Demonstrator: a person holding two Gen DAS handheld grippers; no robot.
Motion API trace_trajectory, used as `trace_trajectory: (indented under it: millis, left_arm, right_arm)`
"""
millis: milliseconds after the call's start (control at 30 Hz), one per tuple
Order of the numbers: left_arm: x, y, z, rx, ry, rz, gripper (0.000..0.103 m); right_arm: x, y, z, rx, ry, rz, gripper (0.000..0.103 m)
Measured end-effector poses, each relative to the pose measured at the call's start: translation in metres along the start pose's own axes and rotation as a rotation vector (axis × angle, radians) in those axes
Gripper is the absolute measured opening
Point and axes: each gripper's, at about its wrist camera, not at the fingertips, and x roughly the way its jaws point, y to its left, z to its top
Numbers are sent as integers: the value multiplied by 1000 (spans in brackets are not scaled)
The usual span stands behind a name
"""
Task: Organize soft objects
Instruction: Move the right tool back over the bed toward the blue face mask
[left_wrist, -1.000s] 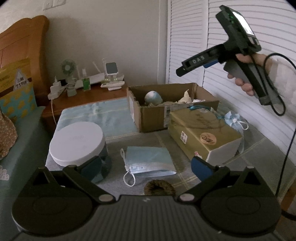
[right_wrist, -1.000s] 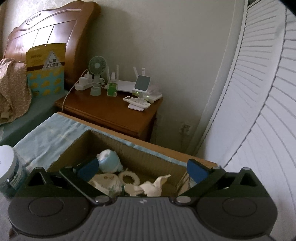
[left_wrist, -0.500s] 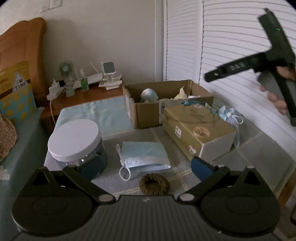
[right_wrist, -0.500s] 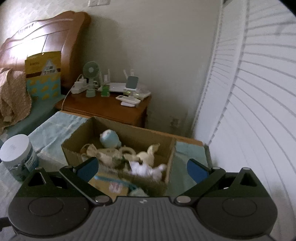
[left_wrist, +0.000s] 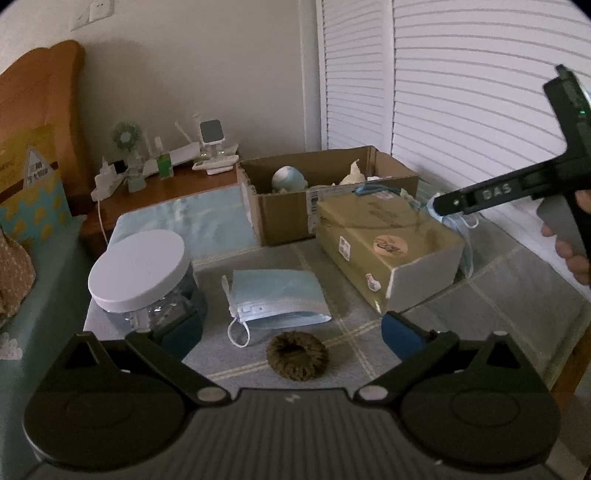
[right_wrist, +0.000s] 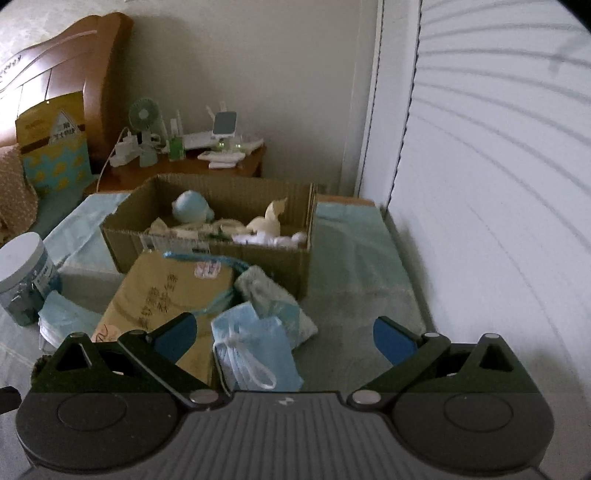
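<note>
My left gripper (left_wrist: 290, 330) hangs spread and empty over a brown scrunchie (left_wrist: 297, 355); just past that lies a mask (left_wrist: 279, 297). My right gripper (right_wrist: 284, 338) is spread too, above a second mask (right_wrist: 255, 350) and a pouch (right_wrist: 275, 302) beside the yellow box (right_wrist: 166, 291). Beyond the yellow box, the carton (right_wrist: 210, 254) holds soft toys (right_wrist: 192, 211).

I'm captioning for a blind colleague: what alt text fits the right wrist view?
The open right gripper hangs over a blue face mask and a teal pouch beside a yellow box. Behind stands an open cardboard box of soft toys.
</note>
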Motion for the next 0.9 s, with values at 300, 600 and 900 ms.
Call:
trace_trajectory:
  millis: [300,600,900]
  left_arm:
    - [0,-5,2,6,4,-2,102]
    - [5,-12,2,18,10,-22,102]
    - [17,-15,-3,33,39,-37,102]
  right_arm:
    - [9,-8,-6,29,20,-17,103]
    - [-2,-27,-16,73,19,-77,103]
    - [-10,-35,-34,89,41,-94,103]
